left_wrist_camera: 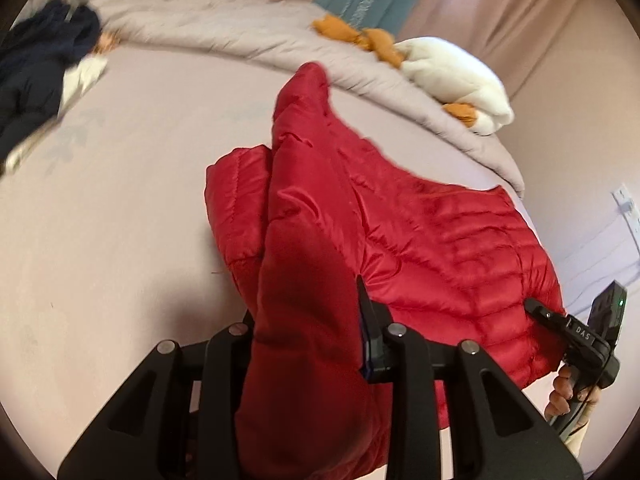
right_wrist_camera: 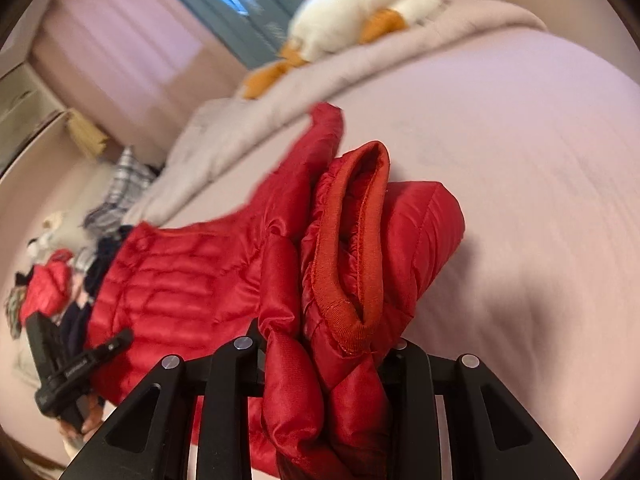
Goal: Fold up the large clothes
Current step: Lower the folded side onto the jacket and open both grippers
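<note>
Red quilted jacket (left_wrist_camera: 420, 240) held up off a pale pink bed (left_wrist_camera: 120, 200) by two claws.

Dark navy clothing (left_wrist_camera: 36, 64) lies at the far left of the bed, with a rumpled grey duvet (left_wrist_camera: 240, 28) along the far edge and a white and orange plush toy (left_wrist_camera: 452, 72) resting on it toward the right. Left claw (left_wrist_camera: 308, 320) is closed on a thick fold of the jacket, the padded fabric bunched between its black fingers. Right claw (right_wrist_camera: 324, 344) is likewise clamped on the jacket, gripping a bunch beside the orange-lined cuff (right_wrist_camera: 352, 248). Between them the jacket's body sags onto the bed, one sleeve stretched toward the duvet.
</note>
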`<state>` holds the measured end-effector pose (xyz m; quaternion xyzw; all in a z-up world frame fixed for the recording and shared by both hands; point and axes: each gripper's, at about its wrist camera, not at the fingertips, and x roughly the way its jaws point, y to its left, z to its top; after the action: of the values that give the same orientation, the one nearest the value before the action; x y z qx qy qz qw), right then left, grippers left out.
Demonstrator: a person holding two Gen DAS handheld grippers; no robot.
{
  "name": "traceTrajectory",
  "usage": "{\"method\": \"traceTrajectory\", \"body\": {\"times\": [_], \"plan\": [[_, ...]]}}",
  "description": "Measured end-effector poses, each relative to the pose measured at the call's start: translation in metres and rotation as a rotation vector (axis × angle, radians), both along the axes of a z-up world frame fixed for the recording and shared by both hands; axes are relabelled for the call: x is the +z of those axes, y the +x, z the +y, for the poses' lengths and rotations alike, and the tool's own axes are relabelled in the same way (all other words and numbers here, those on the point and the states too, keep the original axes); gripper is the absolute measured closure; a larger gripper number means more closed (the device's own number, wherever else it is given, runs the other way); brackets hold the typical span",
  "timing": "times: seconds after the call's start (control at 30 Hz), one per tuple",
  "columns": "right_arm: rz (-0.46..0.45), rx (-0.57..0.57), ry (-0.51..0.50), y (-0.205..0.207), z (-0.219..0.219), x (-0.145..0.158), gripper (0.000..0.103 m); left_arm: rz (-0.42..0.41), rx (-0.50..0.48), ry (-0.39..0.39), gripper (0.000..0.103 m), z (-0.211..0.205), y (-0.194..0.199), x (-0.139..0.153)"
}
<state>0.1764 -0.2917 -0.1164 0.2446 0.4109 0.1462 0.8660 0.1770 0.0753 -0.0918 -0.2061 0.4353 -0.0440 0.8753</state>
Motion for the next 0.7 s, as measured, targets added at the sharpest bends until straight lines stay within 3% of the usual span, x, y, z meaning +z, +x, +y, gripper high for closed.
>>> {"method": "traceTrajectory", "body": {"times": [0.17,0.37,0.57,0.67,0.7], "plan": [[0.097,-0.033,-0.016,-0.003,-0.011,-0.02,0.068,0.075,0.037,-0.036,0.068,0.01,0.001,-0.029],[0.116,-0.044,0.025,-0.011,-0.02,-0.017,0.068,0.032,0.048,-0.016,0.071,0.004,-0.012,-0.017],[0.11,-0.039,-0.035,-0.022,-0.02,-0.004,0.068,0.048,0.041,-0.008,0.07,0.002,-0.023,-0.016],[0.114,-0.048,-0.069,-0.019,-0.017,-0.006,0.066,0.079,0.069,-0.006,0.059,0.004,-0.025,-0.025],[0.128,-0.062,-0.084,-0.017,-0.017,-0.009,0.06,0.081,0.082,0.006,0.056,0.005,-0.026,-0.025]]}}
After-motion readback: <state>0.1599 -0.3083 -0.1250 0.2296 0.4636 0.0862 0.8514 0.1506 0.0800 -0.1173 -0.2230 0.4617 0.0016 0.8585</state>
